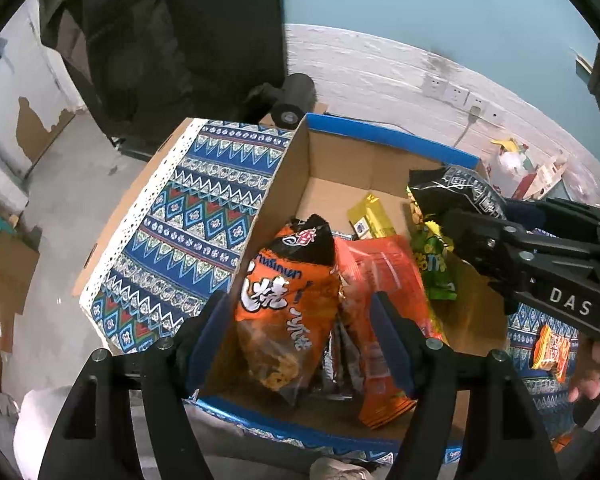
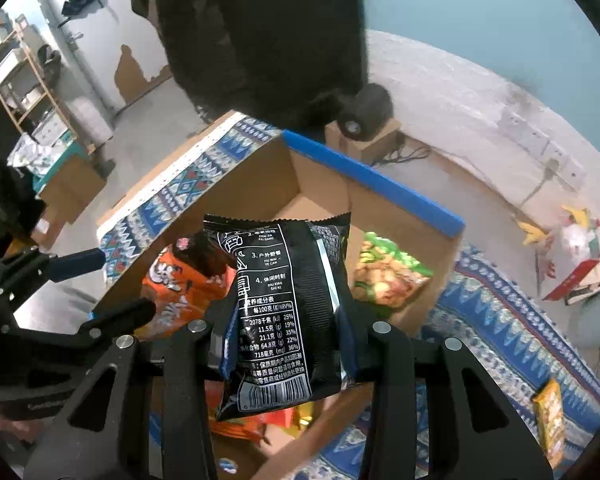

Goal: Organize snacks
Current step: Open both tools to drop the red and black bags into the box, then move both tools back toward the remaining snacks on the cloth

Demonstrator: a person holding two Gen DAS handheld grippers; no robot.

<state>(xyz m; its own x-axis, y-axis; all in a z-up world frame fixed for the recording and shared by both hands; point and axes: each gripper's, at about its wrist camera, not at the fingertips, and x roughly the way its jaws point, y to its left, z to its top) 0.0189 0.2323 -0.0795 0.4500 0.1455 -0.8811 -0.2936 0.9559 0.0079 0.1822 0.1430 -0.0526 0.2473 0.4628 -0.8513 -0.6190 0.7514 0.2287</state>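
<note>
One cardboard box, six snack packets inside or over it, two packets outside.

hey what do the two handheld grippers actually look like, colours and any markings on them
Both are matte black plastic with angular, triangular cut-out linkages and silver round pivot bolts. The left gripper has dark blue pads on its fingers. The right gripper looks built the same; its side carries white letters "DAS". No cables are visible.

Blue-rimmed brown box — orange bag, black packet — on blue zigzag-patterned cloth.
</note>
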